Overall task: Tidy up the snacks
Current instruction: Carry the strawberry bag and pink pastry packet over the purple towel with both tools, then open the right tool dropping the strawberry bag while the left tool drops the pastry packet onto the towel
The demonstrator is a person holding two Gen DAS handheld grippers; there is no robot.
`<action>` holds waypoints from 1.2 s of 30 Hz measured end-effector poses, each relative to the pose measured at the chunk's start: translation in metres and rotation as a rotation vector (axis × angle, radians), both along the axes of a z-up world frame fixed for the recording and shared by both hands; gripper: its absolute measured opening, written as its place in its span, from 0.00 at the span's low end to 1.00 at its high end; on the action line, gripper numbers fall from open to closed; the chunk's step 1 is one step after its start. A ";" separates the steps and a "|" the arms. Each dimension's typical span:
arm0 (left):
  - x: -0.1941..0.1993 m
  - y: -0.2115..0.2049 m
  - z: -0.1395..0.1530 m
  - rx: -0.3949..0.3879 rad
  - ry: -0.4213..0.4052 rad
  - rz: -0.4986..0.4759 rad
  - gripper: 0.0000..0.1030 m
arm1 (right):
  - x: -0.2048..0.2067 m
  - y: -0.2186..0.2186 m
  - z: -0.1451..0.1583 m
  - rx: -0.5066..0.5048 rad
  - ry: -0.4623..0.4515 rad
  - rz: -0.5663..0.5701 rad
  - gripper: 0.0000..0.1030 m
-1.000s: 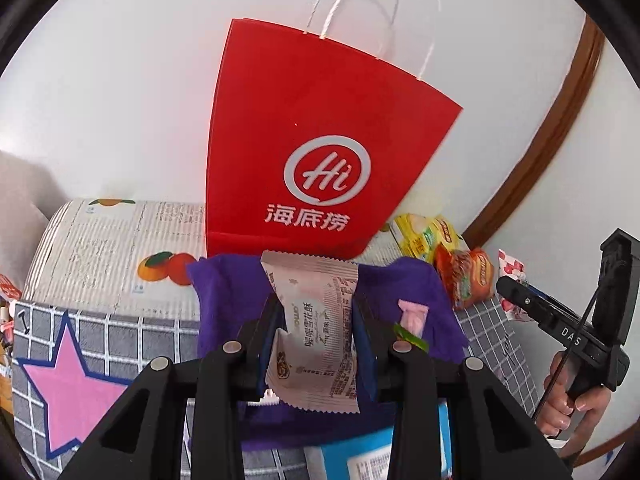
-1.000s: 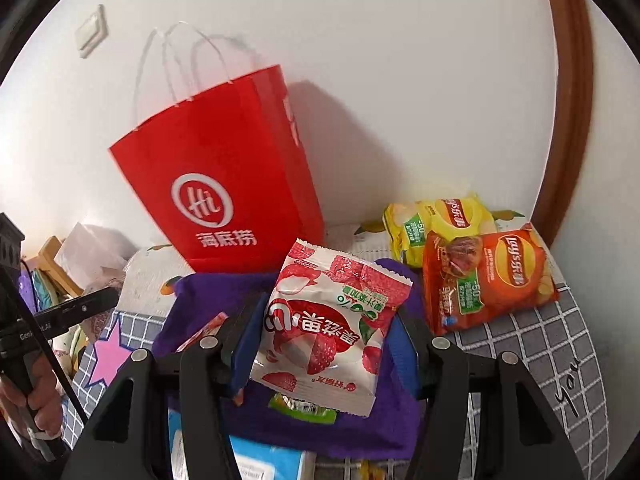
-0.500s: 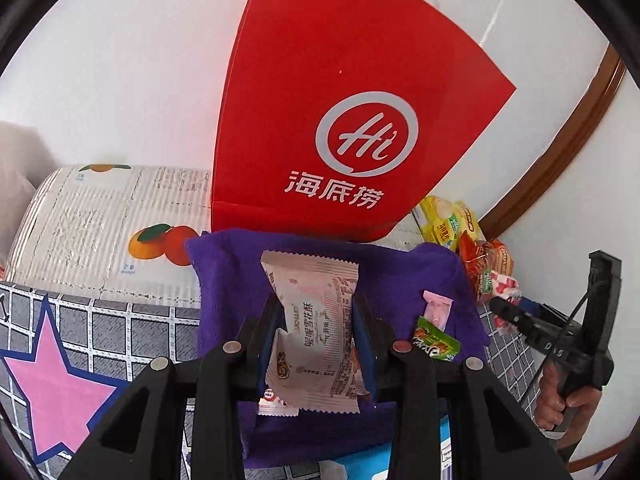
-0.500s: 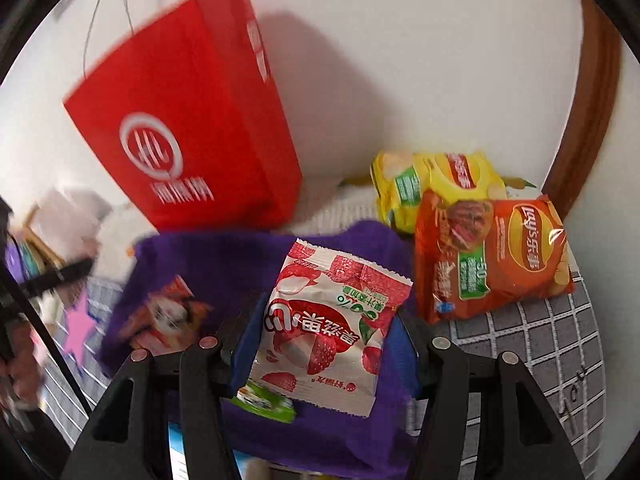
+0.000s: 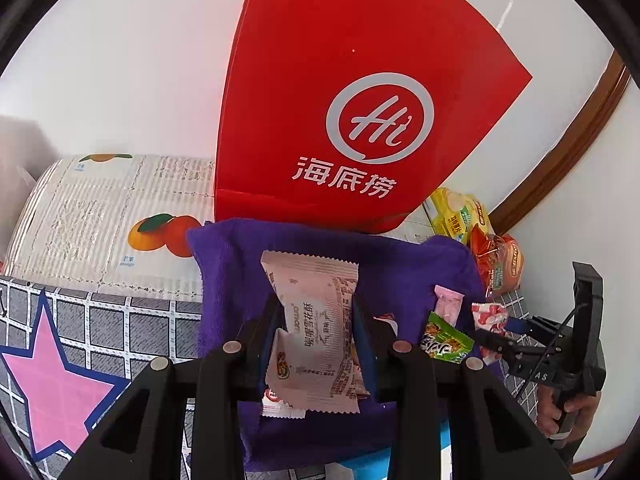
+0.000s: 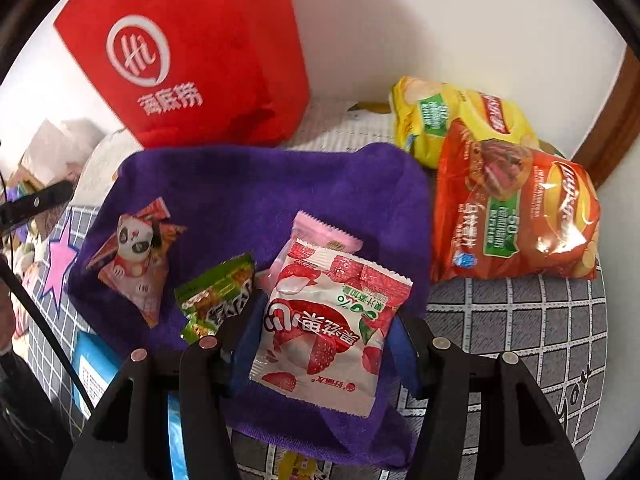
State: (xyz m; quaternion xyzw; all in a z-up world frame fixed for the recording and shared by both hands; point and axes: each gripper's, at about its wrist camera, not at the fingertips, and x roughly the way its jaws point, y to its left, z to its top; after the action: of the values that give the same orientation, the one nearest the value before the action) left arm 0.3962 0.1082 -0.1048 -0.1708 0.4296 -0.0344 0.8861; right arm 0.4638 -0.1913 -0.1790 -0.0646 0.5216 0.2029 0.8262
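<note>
Snack in left gripper: the left gripper is clamped on a pale pink snack packet, pads pressing its two long sides; long axis runs away from the camera, far crimped end pointing toward the red paper bag.
Snack in right gripper: the right gripper is clamped on a strawberry sweet packet; long axis runs away from the camera, leaning right, print upside down from this view.
Where they are: both packets hang above the purple cloth.
On the cloth: a panda packet at left, a green packet and a small pink wrapper near the middle.
Beside the cloth: an orange crisp bag overlapping a yellow crisp bag, both lying flat to the right.
Surface: a grey grid-patterned cover with a pink star; a fruit-printed carton behind.
Room: white wall with brown wooden trim; the red paper bag stands against it.
</note>
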 end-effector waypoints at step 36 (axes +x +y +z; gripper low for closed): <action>0.024 -0.005 -0.048 -0.012 0.143 0.028 0.32 | -0.013 0.004 0.030 0.093 -0.070 0.013 0.74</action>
State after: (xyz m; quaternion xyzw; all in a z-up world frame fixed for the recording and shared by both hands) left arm 0.4201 0.1036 -0.1525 -0.1842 0.4892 -0.0123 0.8524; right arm 0.4507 -0.1871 -0.1493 -0.0370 0.4819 0.2300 0.8447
